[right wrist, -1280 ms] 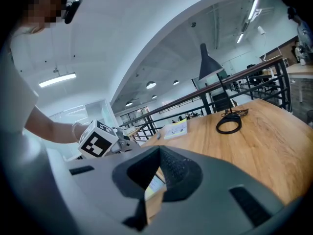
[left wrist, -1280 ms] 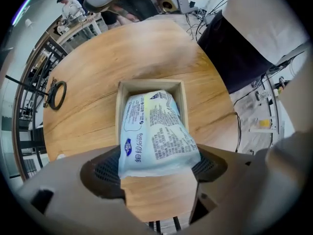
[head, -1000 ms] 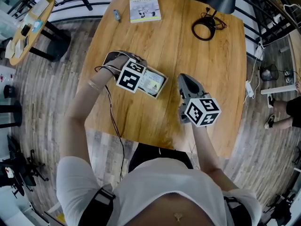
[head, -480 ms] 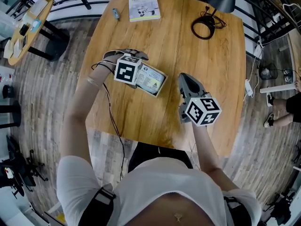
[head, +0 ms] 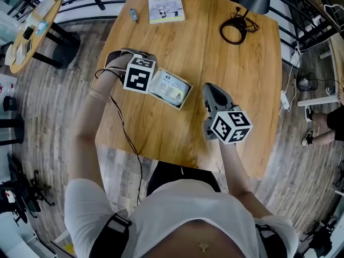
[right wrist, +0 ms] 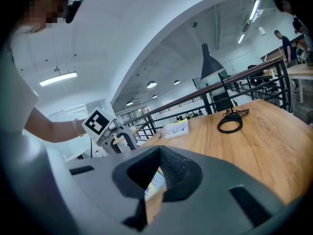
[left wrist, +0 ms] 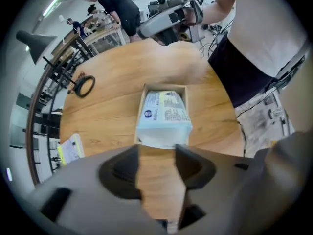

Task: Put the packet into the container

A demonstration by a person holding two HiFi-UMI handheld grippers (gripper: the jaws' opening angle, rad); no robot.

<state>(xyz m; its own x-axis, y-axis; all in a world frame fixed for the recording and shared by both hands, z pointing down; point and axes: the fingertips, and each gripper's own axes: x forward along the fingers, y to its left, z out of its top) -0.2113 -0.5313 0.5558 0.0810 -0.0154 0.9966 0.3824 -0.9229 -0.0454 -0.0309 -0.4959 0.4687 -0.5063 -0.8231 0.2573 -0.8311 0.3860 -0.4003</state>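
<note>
Packet (head: 171, 89) lying flat inside open box (head: 173, 106) near the middle of table (head: 236, 74). In the left gripper view, one end of the packet covers the box's near rim. Left gripper (left wrist: 157, 155) hangs pointing down just beside the box's left end, clear of it. Its jaws have just been closing but stand apart, with only bare wood between them. Right gripper (head: 211, 89) is to the right of the box, apart from it and aimed toward it. Its jaws leave a narrow slit with nothing in it. Booklet (head: 166, 7) and coiled cable (head: 235, 32) lie at the far edge.
</note>
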